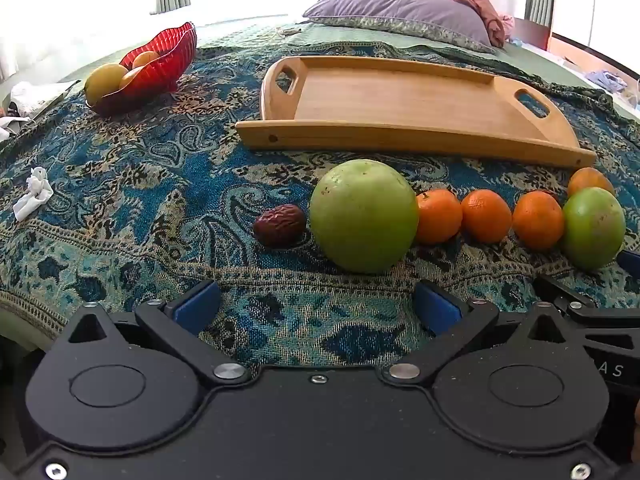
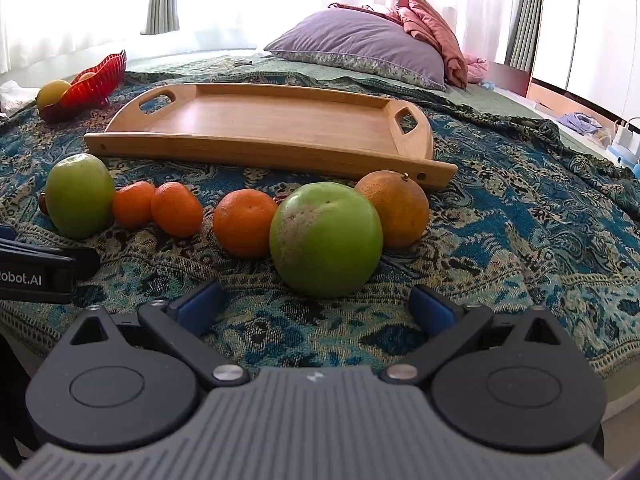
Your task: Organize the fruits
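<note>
A row of fruit lies on the patterned blue cloth in front of an empty wooden tray [image 1: 400, 96] [image 2: 272, 120]. My left gripper [image 1: 316, 308] is open, just short of a large green apple [image 1: 363, 216] [image 2: 79, 195] with a dark red date [image 1: 279, 225] at its left. Three small mandarins [image 1: 486, 216] [image 2: 176, 209] run rightward to a second green apple [image 2: 326, 240] [image 1: 594, 227]. My right gripper [image 2: 316, 306] is open just before that apple, which has a larger orange [image 2: 394, 208] behind it.
A red glass bowl [image 1: 160, 62] [image 2: 90, 84] holding yellow and orange fruit stands at the far left. A crumpled white tissue [image 1: 34, 194] lies on the cloth at left. A purple pillow [image 2: 360, 50] and pink bedding sit behind the tray.
</note>
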### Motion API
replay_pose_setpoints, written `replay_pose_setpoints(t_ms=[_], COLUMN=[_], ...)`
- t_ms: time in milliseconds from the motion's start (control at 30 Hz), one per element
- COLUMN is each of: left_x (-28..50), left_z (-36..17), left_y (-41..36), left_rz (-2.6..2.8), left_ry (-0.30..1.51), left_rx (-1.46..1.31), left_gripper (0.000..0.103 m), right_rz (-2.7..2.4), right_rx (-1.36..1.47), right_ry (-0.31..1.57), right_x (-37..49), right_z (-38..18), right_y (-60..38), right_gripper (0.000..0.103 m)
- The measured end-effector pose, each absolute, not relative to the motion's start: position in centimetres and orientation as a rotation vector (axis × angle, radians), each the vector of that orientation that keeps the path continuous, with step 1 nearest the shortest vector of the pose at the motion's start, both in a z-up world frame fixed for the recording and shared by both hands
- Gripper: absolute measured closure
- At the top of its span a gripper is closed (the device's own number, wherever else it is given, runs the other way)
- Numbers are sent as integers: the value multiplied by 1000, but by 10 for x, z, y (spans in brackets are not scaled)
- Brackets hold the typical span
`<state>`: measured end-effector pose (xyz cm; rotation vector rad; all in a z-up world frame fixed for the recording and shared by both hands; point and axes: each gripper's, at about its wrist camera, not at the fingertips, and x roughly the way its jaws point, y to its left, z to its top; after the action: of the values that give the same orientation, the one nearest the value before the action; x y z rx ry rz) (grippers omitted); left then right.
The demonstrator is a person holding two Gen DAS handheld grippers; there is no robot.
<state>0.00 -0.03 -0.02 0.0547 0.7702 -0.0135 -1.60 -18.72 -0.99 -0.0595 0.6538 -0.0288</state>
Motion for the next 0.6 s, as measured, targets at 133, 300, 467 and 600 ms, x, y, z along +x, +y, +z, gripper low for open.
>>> replay_pose_setpoints(t_ms=[133,300,467,600], left_x=[0,-1,0,0], left_z=[0,1,0,0], left_y=[-1,-4,0,0], left_rz=[-13,-13,-15,-15], left_ry=[771,771,771,772], left_rx=[54,52,50,50], left_gripper=[0,0,0,0], right_rz=[-28,-29,-29,-29], right_rx=[-56,-57,-58,-59], right_ry=[651,650,649,649], right_x=[-16,-17,-17,-16], right_z=[-10,-10,-10,-10], right_y=[-187,-187,-187,-187], right_gripper=[0,0,0,0])
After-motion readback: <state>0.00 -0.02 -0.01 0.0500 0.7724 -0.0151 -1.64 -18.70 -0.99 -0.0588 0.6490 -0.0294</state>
